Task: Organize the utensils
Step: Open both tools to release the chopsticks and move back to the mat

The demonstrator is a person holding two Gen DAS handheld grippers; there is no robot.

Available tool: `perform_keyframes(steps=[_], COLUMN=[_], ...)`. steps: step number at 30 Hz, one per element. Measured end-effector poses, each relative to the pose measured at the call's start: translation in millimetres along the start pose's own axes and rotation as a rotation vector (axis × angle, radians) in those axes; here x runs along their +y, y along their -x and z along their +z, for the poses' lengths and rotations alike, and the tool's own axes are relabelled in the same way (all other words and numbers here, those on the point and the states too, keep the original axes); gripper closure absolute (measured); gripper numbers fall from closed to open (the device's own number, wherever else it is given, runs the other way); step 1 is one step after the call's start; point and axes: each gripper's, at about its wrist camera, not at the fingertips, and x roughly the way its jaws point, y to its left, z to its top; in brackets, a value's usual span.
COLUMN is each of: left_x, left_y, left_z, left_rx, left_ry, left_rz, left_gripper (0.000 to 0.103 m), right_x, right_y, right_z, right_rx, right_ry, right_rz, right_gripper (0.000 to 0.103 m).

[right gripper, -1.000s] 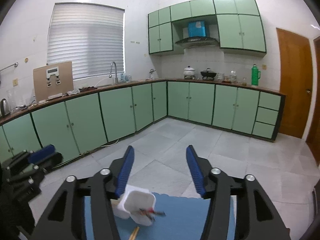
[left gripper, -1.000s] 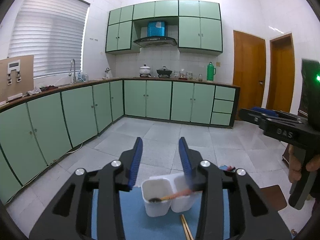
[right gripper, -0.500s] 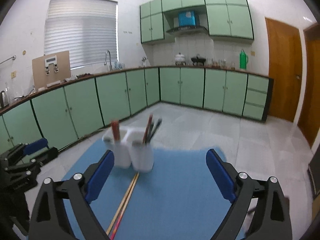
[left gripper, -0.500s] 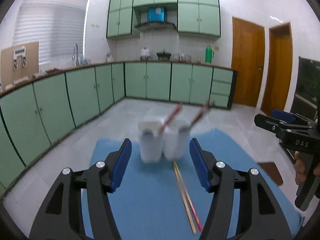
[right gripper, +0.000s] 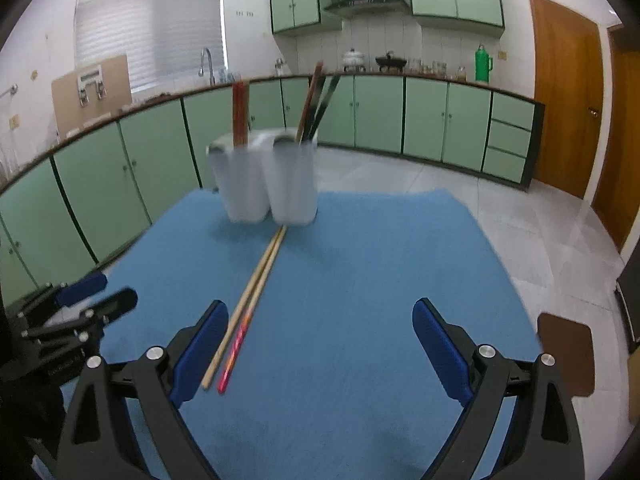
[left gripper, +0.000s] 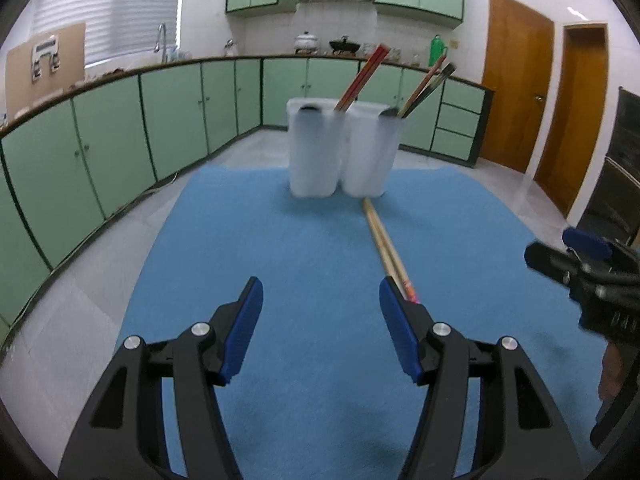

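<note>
A white two-cup utensil holder (left gripper: pixel 340 152) stands upright at the far end of a blue mat (left gripper: pixel 320 320); it also shows in the right wrist view (right gripper: pixel 268 176). Red chopsticks (left gripper: pixel 362 76) stand in its left cup, dark utensils (left gripper: pixel 430 82) in its right cup. A pair of wooden chopsticks (left gripper: pixel 386 250) lies flat on the mat in front of the holder, also seen in the right wrist view (right gripper: pixel 252 300). My left gripper (left gripper: pixel 320 320) is open and empty, just left of the pair's near ends. My right gripper (right gripper: pixel 320 348) is open and empty, with the chopsticks by its left finger.
The mat's edges (right gripper: pixel 500 256) drop off to a tiled floor (right gripper: pixel 540 220). Green kitchen cabinets (left gripper: pixel 120 128) run along the left and back, wooden doors (left gripper: pixel 516 80) at the right. A brown piece (right gripper: pixel 564 356) lies past the mat's right edge.
Both grippers pulled back and down from above the holder to low over the mat. Their jaws opened wider. The holder, seen from above before, now stands far ahead.
</note>
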Motion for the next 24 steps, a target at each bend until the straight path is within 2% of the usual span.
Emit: perform_keyframes(steps=[5,12,14,22,24], left_x=[9,13,13,13,12], left_y=[-8,-9,-9,-13,-13], left_z=[-11,-18,-17,-17,-17], left_rx=[0.047,0.077,0.076,0.077,0.078], left_ry=[0.023,0.023,0.022,0.028,0.03], left_rz=[0.03,0.043,0.039,0.039,0.039], left_gripper=[0.04,0.04,0.04,0.039,0.039], right_x=[19,47,53,56,56], right_y=[-17,-30,-34,-48,-47], right_z=[-22,-39,-42,-44,-44], right_rx=[0.088,0.161,0.171,0.24,0.238], right_ry=[0.001,0.035,0.05,0.054,0.053], right_rz=[0.02,0.048,0.043,0.047,0.051], right_gripper=[0.012,0.026,0.031,0.064,0.067])
